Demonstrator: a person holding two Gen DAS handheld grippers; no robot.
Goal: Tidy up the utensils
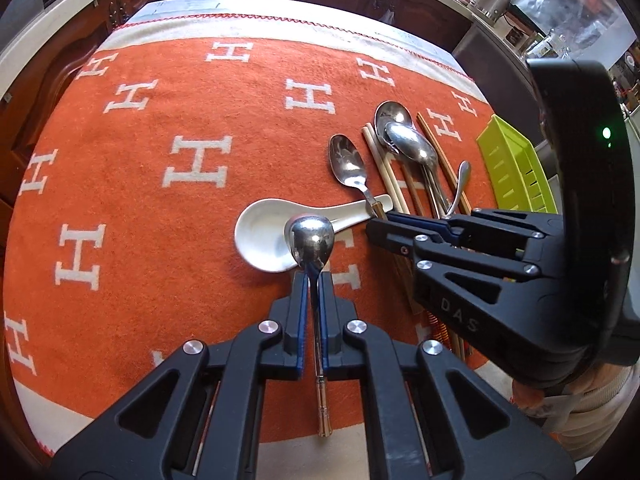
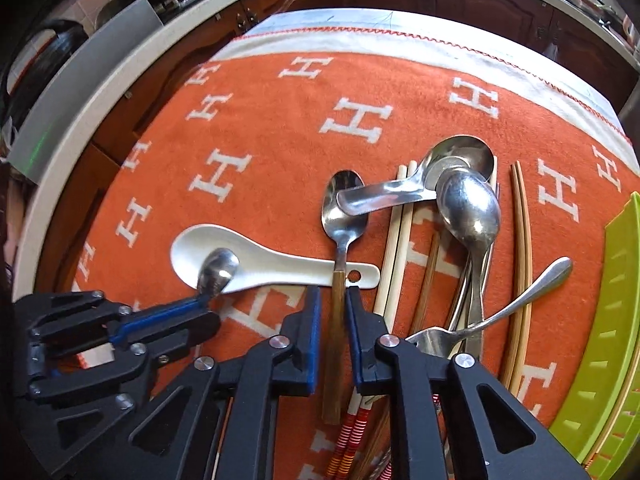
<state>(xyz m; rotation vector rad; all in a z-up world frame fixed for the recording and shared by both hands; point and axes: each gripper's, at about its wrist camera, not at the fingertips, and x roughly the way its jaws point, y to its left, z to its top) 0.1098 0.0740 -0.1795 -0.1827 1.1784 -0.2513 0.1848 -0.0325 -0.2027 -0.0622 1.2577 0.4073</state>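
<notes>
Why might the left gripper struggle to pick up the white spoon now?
Probably it cannot: the left gripper is shut on a metal spoon, whose bowl hangs over the white spoon.

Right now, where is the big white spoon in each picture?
Left wrist view: white spoon at centre, bowl left, partly behind the held metal spoon.
Right wrist view: white spoon left of centre, lying sideways.
Shared landmark: green tray at the right edge.

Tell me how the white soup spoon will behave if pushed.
The white spoon looks glazed and rigid, so probably slides without bending. It may chip if knocked. The wood-handled spoon crossing its handle would probably shift with it.
</notes>
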